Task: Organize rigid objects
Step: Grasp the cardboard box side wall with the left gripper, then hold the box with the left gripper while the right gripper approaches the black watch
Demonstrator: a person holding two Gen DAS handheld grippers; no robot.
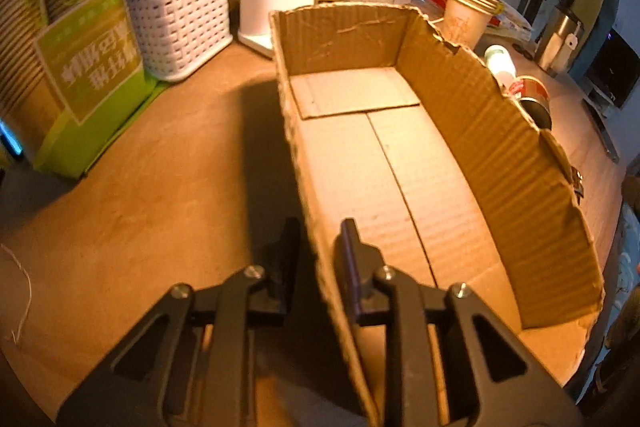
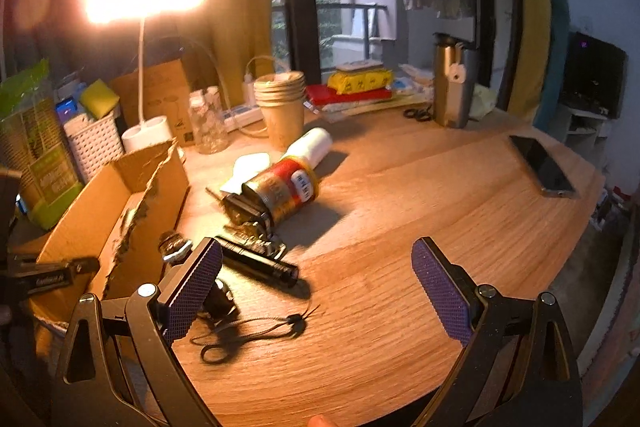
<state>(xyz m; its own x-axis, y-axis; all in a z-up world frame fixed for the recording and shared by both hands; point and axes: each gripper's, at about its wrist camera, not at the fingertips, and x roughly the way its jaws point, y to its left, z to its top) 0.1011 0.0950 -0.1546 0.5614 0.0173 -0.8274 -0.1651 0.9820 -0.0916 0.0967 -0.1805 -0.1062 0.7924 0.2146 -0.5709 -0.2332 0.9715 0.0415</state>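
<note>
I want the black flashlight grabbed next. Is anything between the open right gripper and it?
Nothing visible blocks it. The right gripper hangs open just above the table, and the black flashlight lies exposed by its left finger, beside the cardboard box.

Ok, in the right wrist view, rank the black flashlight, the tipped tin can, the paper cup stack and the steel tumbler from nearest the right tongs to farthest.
1. Black flashlight, just ahead, left.
2. Tipped tin can, behind it.
3. Paper cup stack, farther back.
4. Steel tumbler, far right.

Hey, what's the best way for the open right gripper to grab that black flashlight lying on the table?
Grip the black flashlight across its slim barrel mid-length, right gripper coming from above. It lies flat, its long sides exposed; avoid the end by the cardboard box, probably crowded.
</note>
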